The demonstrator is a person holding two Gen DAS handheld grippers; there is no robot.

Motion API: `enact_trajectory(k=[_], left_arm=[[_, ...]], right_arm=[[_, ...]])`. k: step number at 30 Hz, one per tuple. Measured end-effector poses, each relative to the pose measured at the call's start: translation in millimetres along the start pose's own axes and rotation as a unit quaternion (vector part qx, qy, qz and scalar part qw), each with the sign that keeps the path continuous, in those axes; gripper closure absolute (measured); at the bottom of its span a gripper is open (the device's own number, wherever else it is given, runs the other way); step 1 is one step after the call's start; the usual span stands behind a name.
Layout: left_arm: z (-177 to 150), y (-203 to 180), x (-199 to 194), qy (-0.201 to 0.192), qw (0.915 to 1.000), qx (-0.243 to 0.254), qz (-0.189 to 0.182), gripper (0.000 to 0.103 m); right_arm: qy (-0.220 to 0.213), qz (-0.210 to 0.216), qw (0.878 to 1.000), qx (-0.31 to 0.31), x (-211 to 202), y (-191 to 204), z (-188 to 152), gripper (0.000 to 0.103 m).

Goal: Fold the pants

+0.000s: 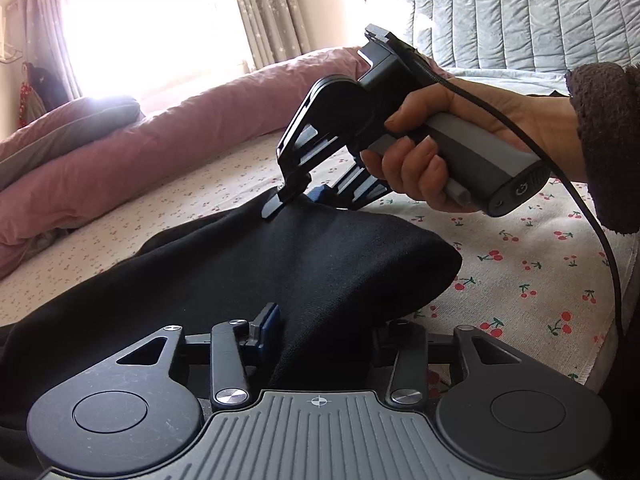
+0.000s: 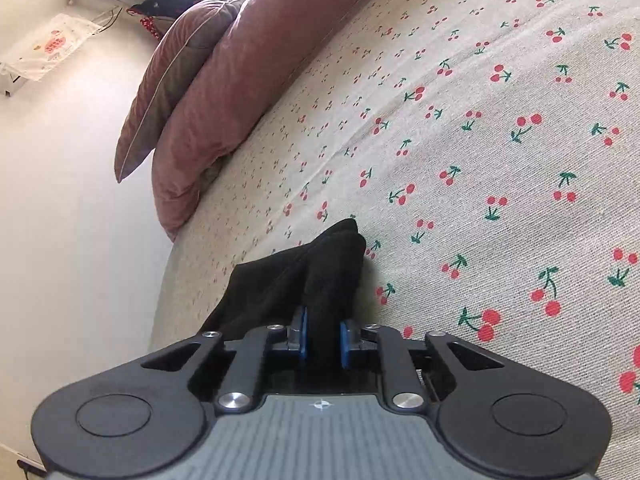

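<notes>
In the left wrist view, the left gripper sits nearest, with black pants draped across its front. One blue pad shows on the left side; the cloth covers the other finger, and a fold runs down between the two, so the jaws appear closed on the pants, though the right side is hidden. From there the pants spread away over the cherry-print sheet, rising in a taut ridge toward the right gripper, which a hand holds by its grey handle. Its fingers meet the far edge of the cloth.

In the right wrist view, the right gripper has its blue pads set narrow, pinching a bunched fold of the pants between them. The cloth pokes out just beyond the tips and hangs to the left. Farther off, a pink duvet lies along the sheet's far left edge.
</notes>
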State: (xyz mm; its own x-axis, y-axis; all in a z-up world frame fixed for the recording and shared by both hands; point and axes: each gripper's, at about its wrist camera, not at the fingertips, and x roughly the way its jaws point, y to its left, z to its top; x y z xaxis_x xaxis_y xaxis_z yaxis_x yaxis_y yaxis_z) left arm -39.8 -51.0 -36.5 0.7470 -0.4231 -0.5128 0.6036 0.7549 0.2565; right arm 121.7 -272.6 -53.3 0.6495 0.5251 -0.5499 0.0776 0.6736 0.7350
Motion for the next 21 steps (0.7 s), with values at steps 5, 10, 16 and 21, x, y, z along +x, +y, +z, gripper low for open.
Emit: enact_trajectory(k=[5, 10, 16, 21], left_arm=[[20.7, -5.2, -5.9, 0.018, 0.9998, 0.003, 0.010, 0.090], [48.0, -26.4, -11.4, -0.014, 0.9993, -0.008, -0.034, 0.091], [72.8, -64.8, 1.4, -0.038, 0.9918, -0.040, -0.115, 0.091], [75.4, -80.3, 7.5, -0.042, 0.9840, -0.074, -0.157, 0.091]], right_arm=[[-0.027, -0.003, 0.999, -0.041, -37.0, 13.0, 11.4, 0.096], [-0.058, -0.009, 0.998, -0.005, -88.8, -21.8, 28.7, 0.096], [-0.106, -0.038, 0.992, 0.058, -156.8, -70.1, 29.6, 0.096], [-0.116, -0.062, 0.989, 0.061, -177.6, -75.5, 21.8, 0.096]])
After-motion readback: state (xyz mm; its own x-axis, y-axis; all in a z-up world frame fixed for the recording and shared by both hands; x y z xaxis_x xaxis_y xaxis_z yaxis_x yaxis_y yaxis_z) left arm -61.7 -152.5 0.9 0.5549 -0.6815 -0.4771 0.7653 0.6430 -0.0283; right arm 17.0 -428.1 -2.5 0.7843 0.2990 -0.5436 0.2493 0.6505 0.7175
